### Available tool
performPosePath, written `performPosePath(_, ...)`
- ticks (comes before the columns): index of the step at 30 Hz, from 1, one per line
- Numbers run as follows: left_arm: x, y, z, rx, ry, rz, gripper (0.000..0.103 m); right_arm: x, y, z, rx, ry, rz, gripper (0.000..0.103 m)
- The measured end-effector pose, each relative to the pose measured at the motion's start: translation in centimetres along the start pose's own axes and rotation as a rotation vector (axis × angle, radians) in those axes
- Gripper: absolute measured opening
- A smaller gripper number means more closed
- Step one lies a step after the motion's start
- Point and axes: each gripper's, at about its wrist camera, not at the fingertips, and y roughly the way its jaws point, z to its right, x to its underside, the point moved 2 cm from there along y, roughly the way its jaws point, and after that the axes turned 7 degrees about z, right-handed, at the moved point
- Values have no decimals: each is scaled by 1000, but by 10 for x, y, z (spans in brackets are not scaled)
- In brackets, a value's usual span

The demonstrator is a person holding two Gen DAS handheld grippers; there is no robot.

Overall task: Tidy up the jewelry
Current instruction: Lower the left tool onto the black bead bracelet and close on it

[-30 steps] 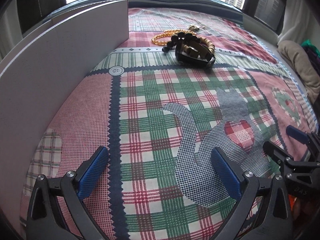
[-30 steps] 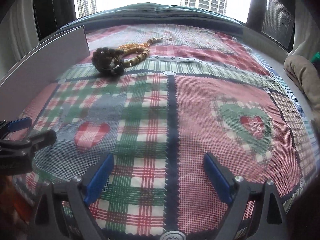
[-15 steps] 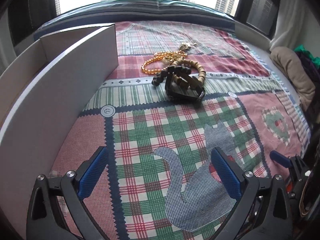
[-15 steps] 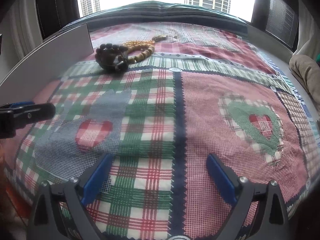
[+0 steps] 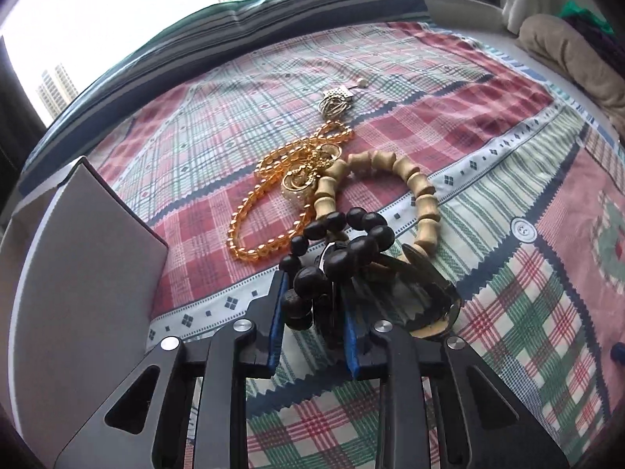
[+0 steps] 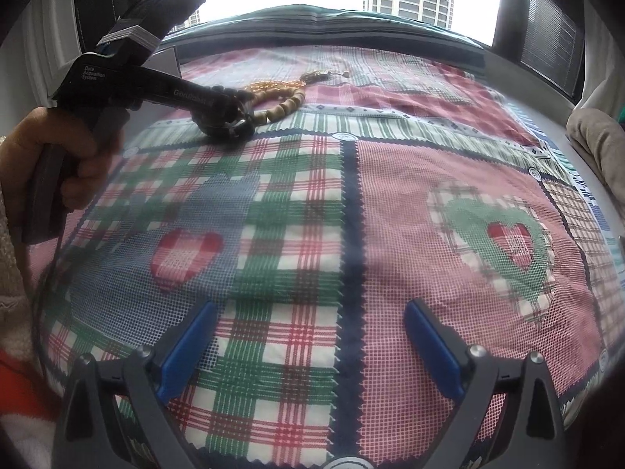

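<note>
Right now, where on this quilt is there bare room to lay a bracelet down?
Free: the plaid stretch between the right gripper and the pile. Crowded: the far-left corner by the box, where the left gripper pinches dark beads.

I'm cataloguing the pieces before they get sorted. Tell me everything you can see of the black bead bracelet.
The black bead bracelet is a loop of round, dark, matte beads, wood-like by their look. It lies on the plaid quilt, bunched at the near end of the jewelry pile. The left gripper is shut on its nearest beads. It overlaps the tan bead bracelet and touches a dark glossy piece beside it; any clasp is hidden.
</note>
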Motion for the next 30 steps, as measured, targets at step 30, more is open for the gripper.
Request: performPosePath(30, 125, -138, -11, 230, -209, -13, 54, 4, -5, -4, 19, 9, -33, 99)
